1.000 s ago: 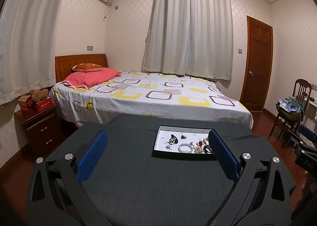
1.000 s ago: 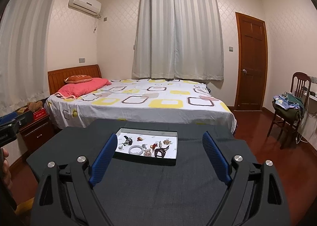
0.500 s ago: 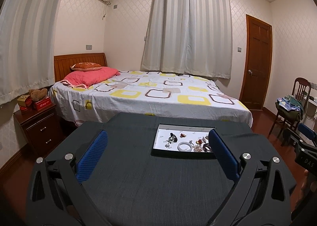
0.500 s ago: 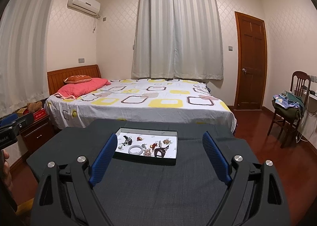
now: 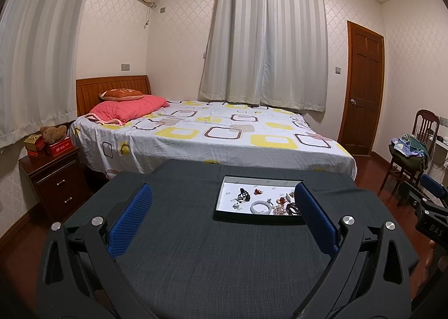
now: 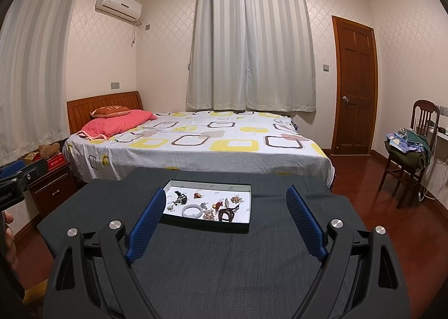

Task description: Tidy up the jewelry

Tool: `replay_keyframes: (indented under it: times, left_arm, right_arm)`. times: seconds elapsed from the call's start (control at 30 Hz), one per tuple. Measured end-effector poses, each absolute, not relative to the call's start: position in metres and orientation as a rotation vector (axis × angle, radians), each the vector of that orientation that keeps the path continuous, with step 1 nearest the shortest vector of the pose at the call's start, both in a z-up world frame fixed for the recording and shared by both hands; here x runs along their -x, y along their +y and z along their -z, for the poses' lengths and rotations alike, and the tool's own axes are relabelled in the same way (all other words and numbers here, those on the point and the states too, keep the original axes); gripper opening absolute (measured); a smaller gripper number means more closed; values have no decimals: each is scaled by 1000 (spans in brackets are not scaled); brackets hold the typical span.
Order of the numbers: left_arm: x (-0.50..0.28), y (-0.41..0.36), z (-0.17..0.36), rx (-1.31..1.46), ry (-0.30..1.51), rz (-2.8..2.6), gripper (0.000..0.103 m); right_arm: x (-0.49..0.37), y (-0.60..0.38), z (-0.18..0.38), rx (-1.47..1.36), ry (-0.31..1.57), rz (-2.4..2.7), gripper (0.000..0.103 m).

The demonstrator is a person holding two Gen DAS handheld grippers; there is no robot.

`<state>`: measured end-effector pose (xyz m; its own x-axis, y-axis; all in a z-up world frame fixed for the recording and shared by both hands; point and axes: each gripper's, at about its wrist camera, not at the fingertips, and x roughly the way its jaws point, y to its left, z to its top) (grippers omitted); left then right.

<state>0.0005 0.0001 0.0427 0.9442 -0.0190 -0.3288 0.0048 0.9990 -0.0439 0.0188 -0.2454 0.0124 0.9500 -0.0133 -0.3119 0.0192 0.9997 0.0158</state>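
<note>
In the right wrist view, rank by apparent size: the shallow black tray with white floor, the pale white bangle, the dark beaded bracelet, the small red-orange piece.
1. Shallow black tray
2. Pale white bangle and dark beaded bracelet: look alike, unranked
3. Small red-orange piece

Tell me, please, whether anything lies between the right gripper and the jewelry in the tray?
Nothing visible does. The right gripper, jaws wide open, faces the tray across bare dark tablecloth; only the tray's low near wall borders the white bangle.
</note>
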Motion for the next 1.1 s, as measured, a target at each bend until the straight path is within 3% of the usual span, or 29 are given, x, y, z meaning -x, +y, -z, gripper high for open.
replay_keyframes:
  times: [1.1]
  left_arm:
    - [-10, -6, -32, 33, 337, 18, 99]
  right_arm:
    - [-19, -242, -6, -21, 337, 12, 85]
